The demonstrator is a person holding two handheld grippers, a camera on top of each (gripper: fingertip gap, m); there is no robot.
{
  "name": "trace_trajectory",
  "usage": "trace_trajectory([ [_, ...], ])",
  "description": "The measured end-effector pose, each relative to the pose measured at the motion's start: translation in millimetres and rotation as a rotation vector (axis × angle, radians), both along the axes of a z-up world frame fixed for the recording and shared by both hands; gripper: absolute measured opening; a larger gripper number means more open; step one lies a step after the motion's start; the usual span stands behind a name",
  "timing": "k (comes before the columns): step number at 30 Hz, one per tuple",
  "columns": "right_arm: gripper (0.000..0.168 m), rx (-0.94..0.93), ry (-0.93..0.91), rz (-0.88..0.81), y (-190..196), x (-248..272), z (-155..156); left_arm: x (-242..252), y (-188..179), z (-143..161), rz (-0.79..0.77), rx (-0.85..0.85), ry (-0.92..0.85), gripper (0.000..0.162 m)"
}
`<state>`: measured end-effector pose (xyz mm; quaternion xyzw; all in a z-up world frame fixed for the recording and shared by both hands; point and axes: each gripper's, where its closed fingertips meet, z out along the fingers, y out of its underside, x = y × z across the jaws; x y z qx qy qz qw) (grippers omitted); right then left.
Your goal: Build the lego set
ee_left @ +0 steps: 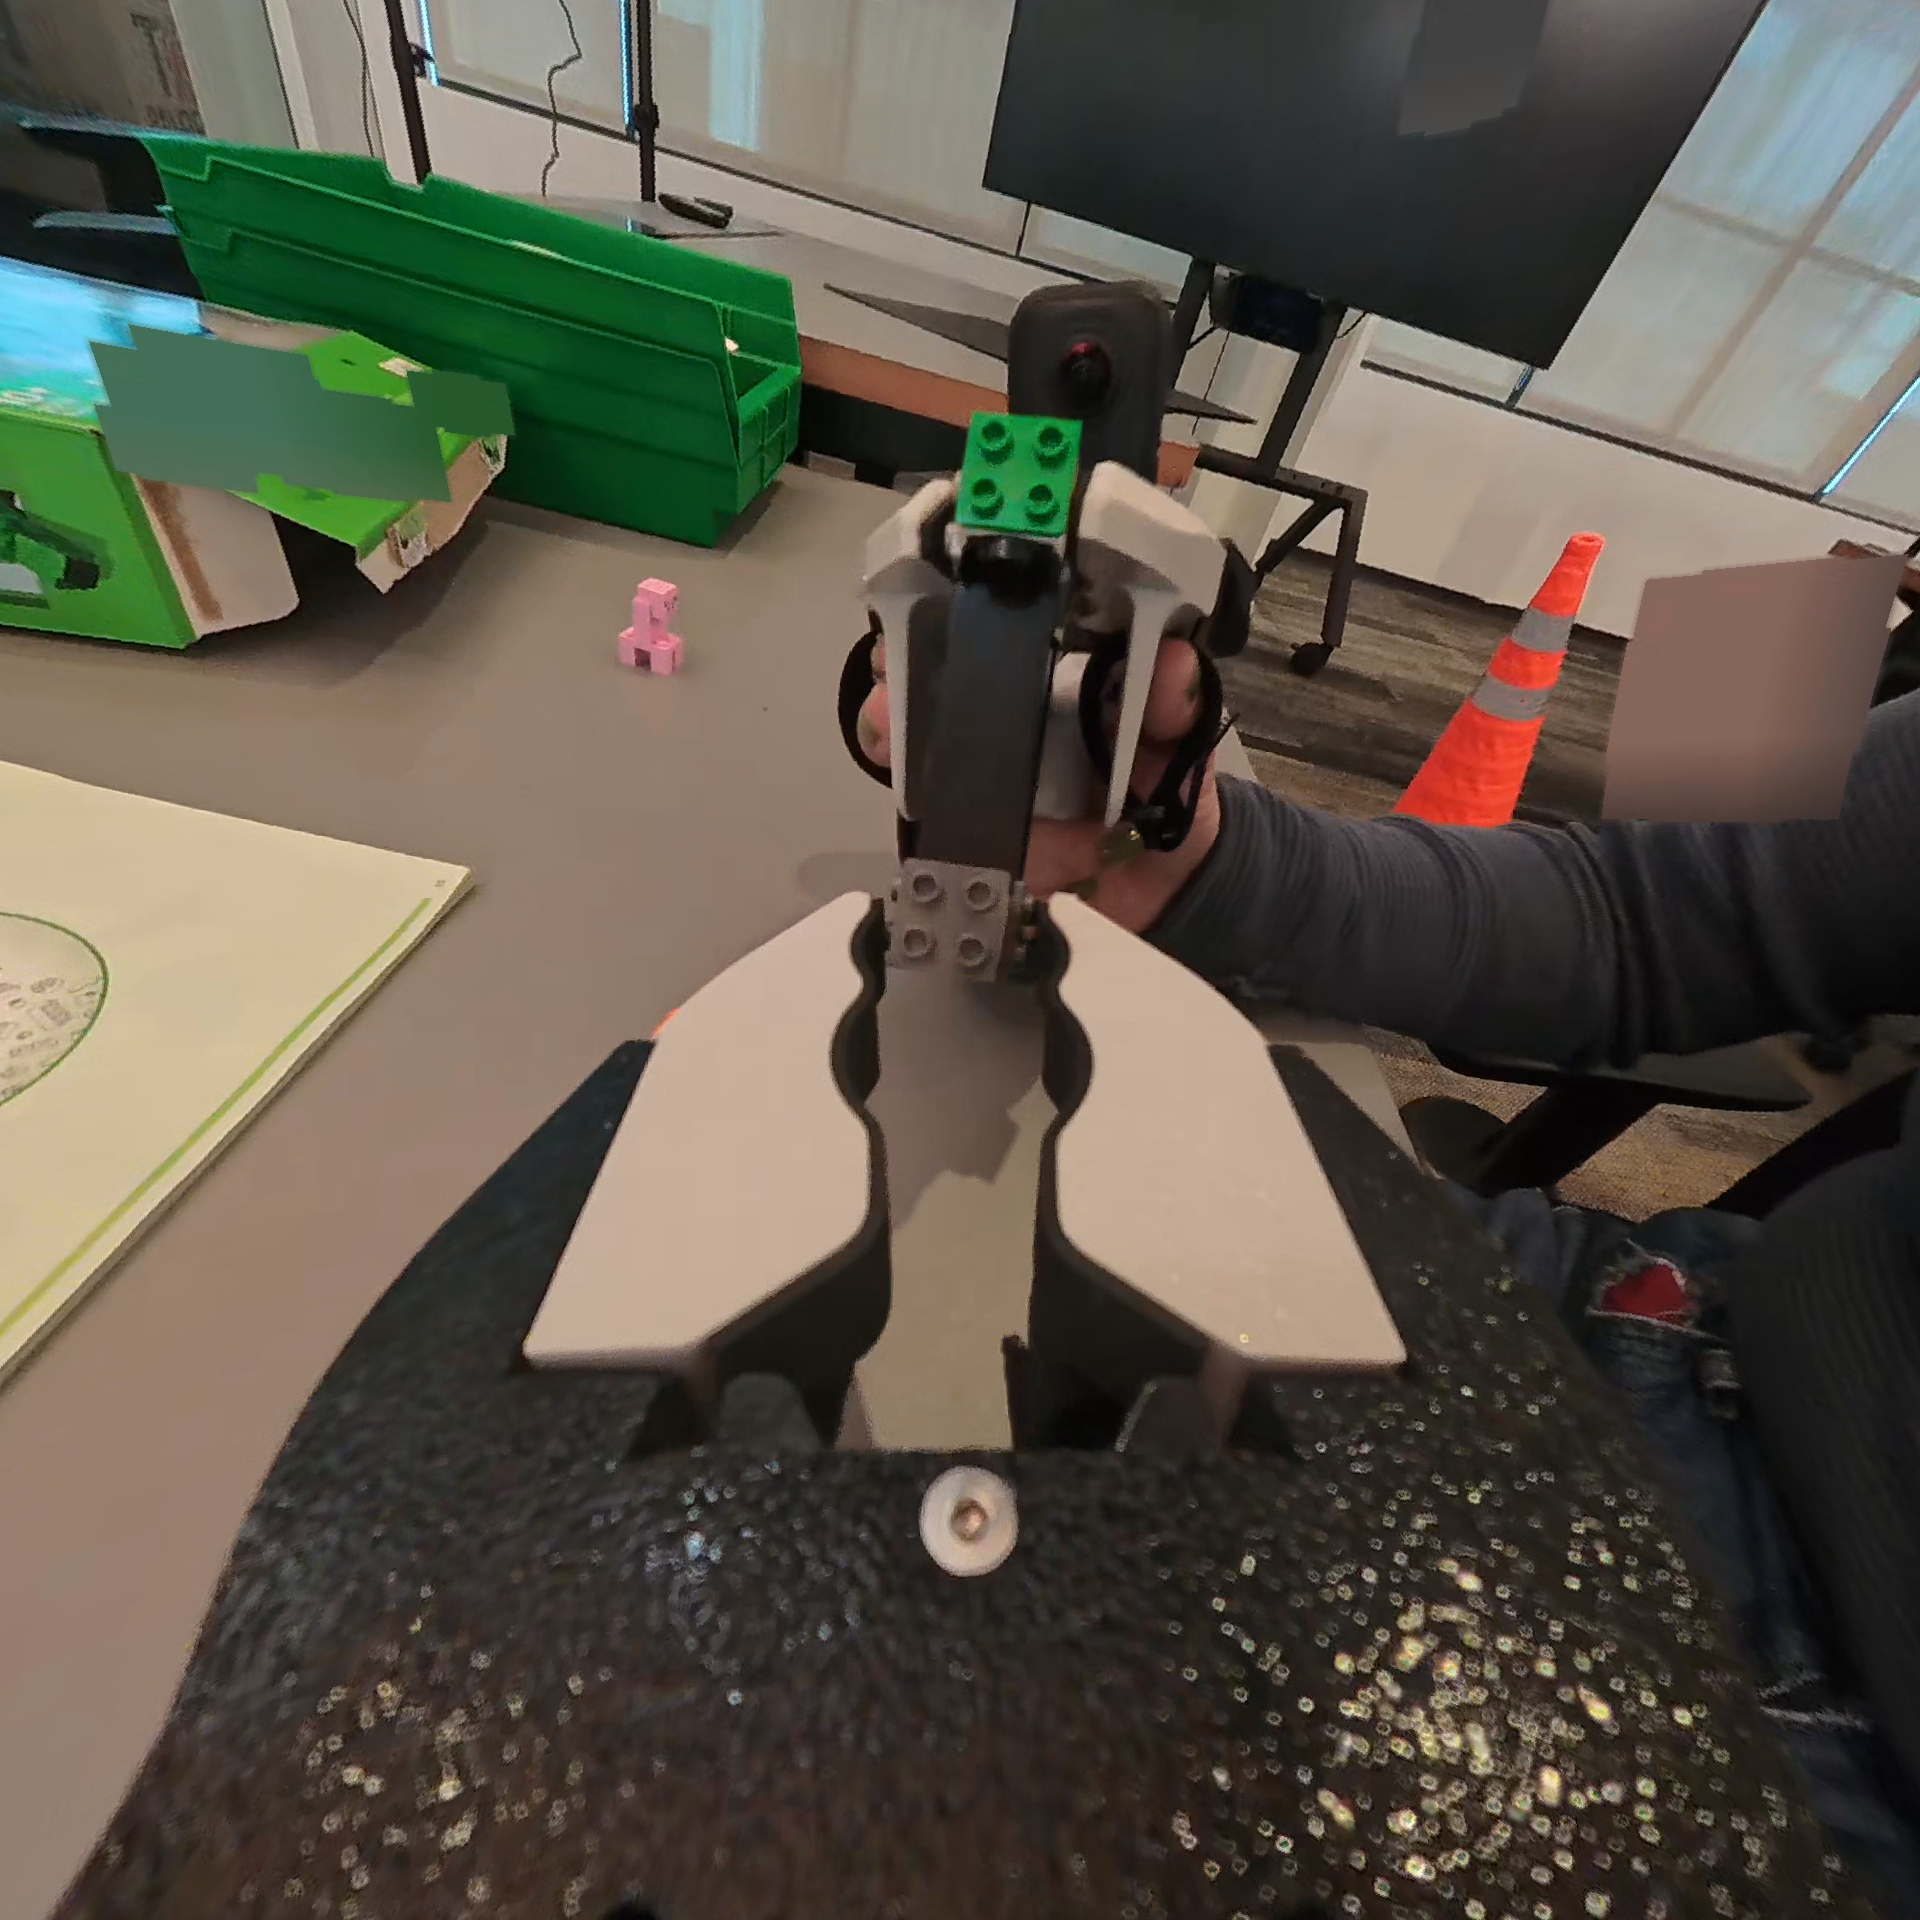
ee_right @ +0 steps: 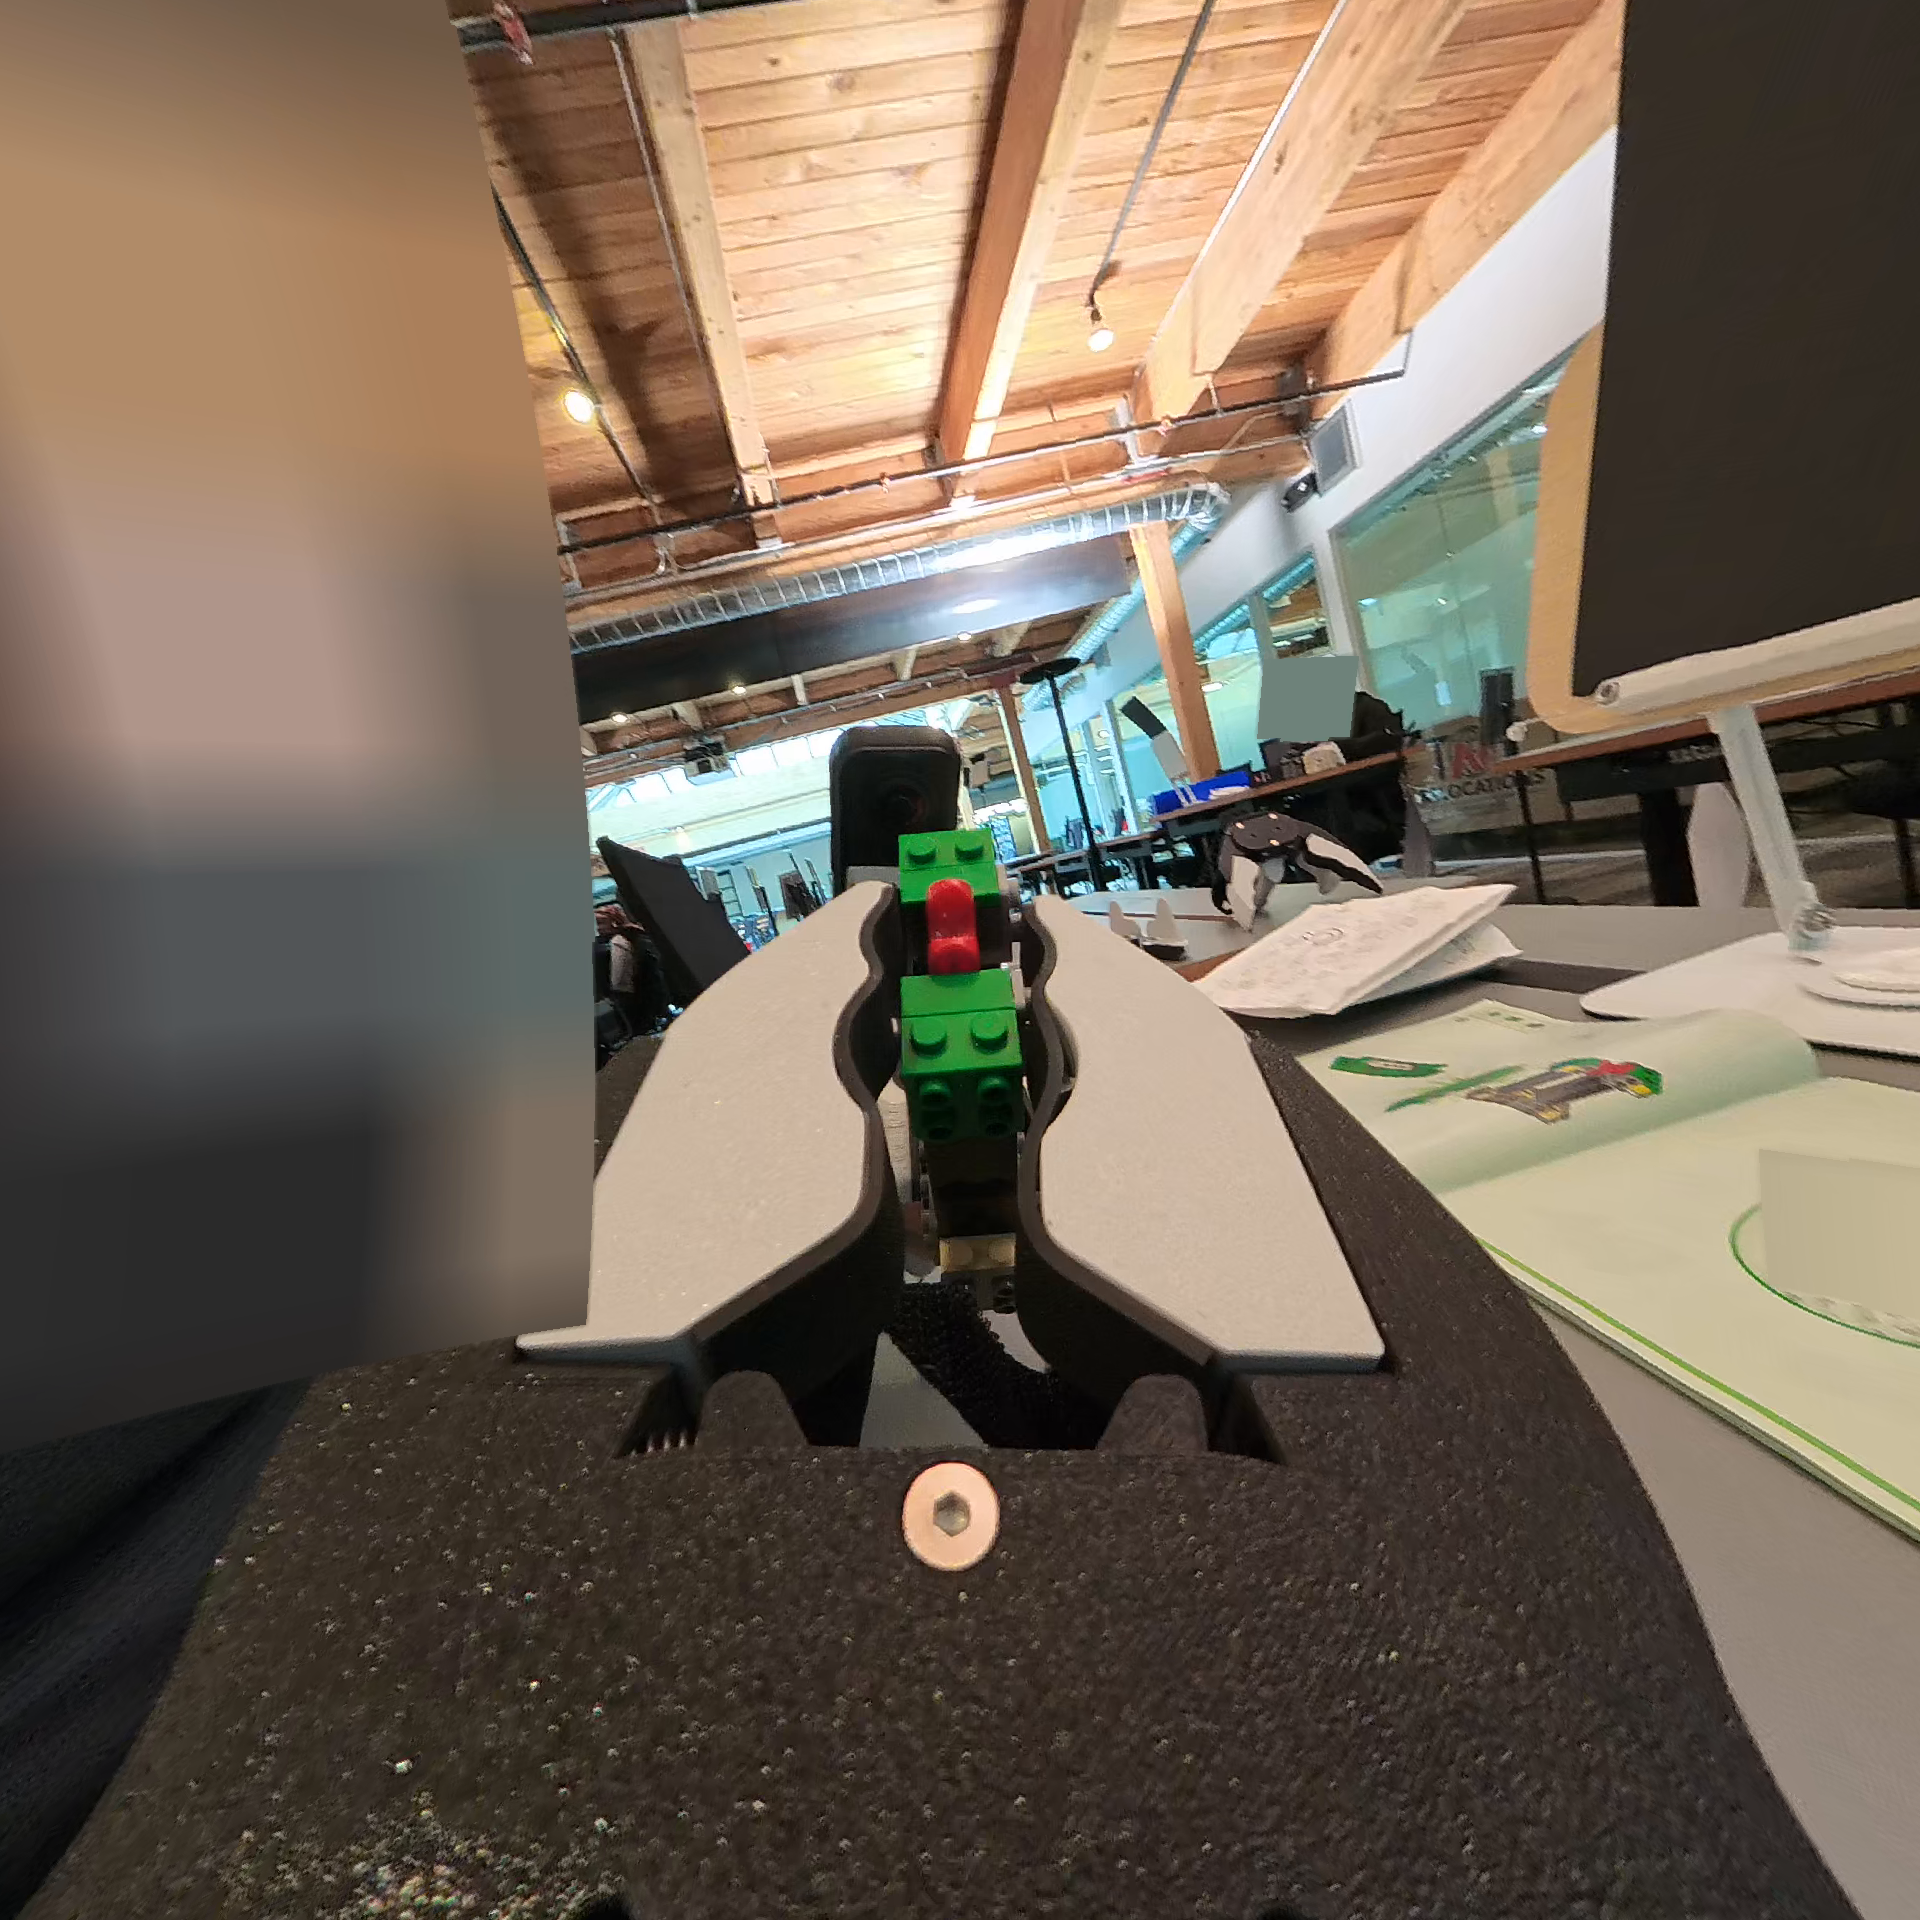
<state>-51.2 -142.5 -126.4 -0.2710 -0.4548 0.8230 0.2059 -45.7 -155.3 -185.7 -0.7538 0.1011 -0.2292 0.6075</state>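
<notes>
My right gripper points up and is shut on a long lego assembly of green bricks with a red piece and dark parts lower down. In the left wrist view that gripper faces me, held by a hand, with the assembly's green 2x2 end at its tips. My left gripper is shut on a grey 2x2 piece, studs towards the camera, touching the lower end of the dark assembly. Whether it is joined on is hidden.
On the grey table stand a pink pig figure, green bins, a green box and an open instruction booklet, which also shows at the right. White bags and a monitor stand lie beyond. An orange cone stands on the floor. Left tips and right tips are each some 30 cm from the pink pig figure.
</notes>
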Motion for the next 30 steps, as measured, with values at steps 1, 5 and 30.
trace_trajectory([
  [1,0.020,-0.003,0.003,0.002,-0.2,0.5,0.6,0.5,-0.4,0.6,-0.003,0.002,-0.002,0.026],
  [5,0.020,-0.010,0.015,0.014,-1.5,2.0,1.8,2.3,-2.1,1.7,-0.008,0.005,0.003,0.026],
  [30,0.033,0.153,-0.089,0.004,-21.3,-8.2,-21.6,-27.6,-87.8,-52.5,0.076,-0.160,0.263,0.024],
])
